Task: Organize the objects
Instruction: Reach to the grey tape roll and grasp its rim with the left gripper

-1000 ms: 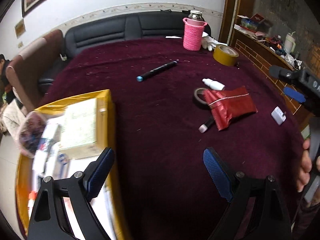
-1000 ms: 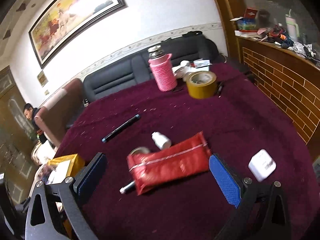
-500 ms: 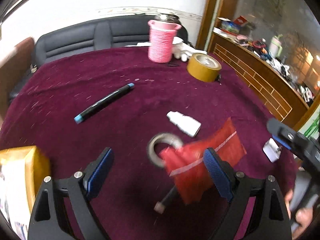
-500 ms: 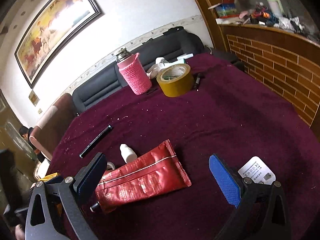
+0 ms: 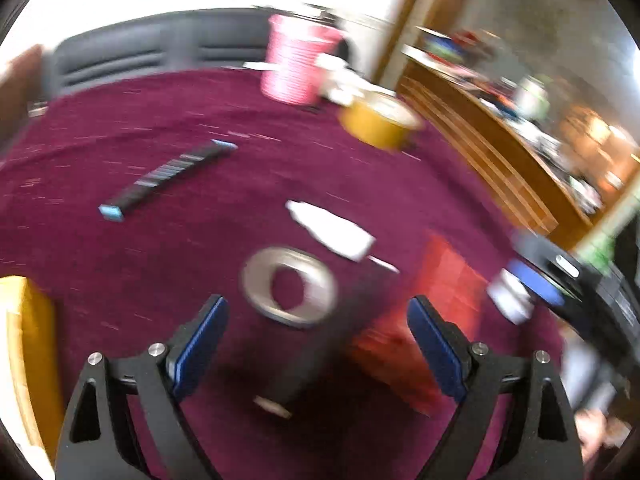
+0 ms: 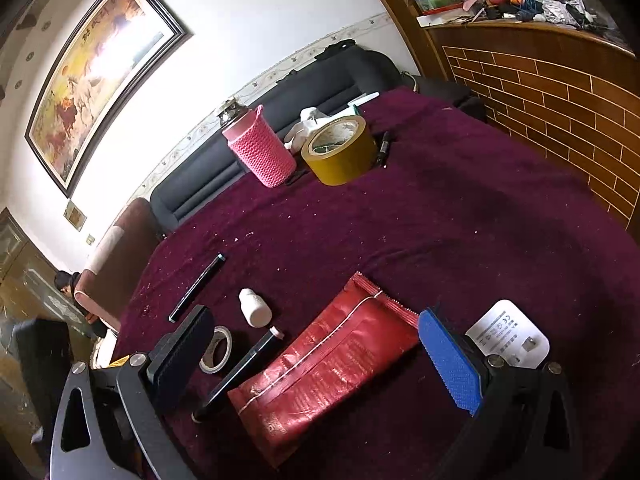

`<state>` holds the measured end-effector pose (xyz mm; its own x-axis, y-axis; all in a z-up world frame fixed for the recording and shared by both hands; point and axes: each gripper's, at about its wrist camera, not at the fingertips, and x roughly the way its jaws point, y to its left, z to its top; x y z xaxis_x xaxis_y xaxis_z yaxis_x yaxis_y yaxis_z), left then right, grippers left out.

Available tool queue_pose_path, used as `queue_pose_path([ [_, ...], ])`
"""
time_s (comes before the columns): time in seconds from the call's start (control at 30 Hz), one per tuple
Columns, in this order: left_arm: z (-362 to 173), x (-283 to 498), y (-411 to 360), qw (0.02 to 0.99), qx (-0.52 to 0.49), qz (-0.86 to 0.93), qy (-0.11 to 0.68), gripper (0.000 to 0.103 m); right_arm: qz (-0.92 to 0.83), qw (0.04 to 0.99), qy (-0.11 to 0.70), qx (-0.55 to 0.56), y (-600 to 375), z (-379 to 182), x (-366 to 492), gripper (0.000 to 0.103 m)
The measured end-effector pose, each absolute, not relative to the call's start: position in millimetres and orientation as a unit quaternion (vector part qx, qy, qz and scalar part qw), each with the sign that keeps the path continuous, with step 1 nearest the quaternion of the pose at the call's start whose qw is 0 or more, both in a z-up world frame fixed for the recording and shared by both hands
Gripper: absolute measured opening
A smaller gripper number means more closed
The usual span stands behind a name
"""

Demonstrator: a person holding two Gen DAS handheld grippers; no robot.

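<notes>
Both grippers had swung away from the yellow box (image 5: 24, 344) and come down over the clutter round the red pouch (image 6: 320, 368), which now filled the right wrist view where a second before it lay further off. The left gripper (image 5: 316, 344) stood spread wide with nothing between its jaws; the small tape ring (image 5: 290, 286) lay just ahead of it, left of the pouch, and a dark marker (image 5: 304, 364) ran lengthwise between the jaws along the pouch's left edge. The right gripper (image 6: 316, 356) was spread too, empty, straddling the pouch, whose long axis slanted across the jaws' gap. I judged the left nearer the ring and marker. Beyond the pouch lay a white bottle (image 6: 255, 307) and a pen (image 6: 198, 286); a white charger (image 6: 508, 334) sat just right of it, crowding that jaw.
</notes>
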<state>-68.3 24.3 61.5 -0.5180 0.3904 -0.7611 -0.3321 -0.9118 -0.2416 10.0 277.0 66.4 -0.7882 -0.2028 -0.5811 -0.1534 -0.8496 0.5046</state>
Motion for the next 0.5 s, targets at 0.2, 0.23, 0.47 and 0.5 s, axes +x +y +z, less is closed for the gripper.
queue_pose_path([
  [0.2,43.8,-87.1,22.9,0.155,-0.440,0.884,0.019,0.079,-0.904,0.017,-0.268,0.332,272.3,64.7,9.0,0.103],
  [0.23,40.5,-88.7,27.2,0.152,-0.441,0.884,0.030,0.075,-0.904,0.017,-0.267,0.333,271.6,64.2,8.3,0.103],
  [0.47,20.9,-105.9,47.0,0.158,-0.456,0.873,0.074,0.047,-0.904,0.012,-0.259,0.341,268.6,60.5,5.0,0.103],
  [0.5,19.4,-105.8,50.7,0.158,-0.451,0.875,0.080,0.047,-0.903,0.012,-0.258,0.342,268.3,60.1,4.5,0.103],
])
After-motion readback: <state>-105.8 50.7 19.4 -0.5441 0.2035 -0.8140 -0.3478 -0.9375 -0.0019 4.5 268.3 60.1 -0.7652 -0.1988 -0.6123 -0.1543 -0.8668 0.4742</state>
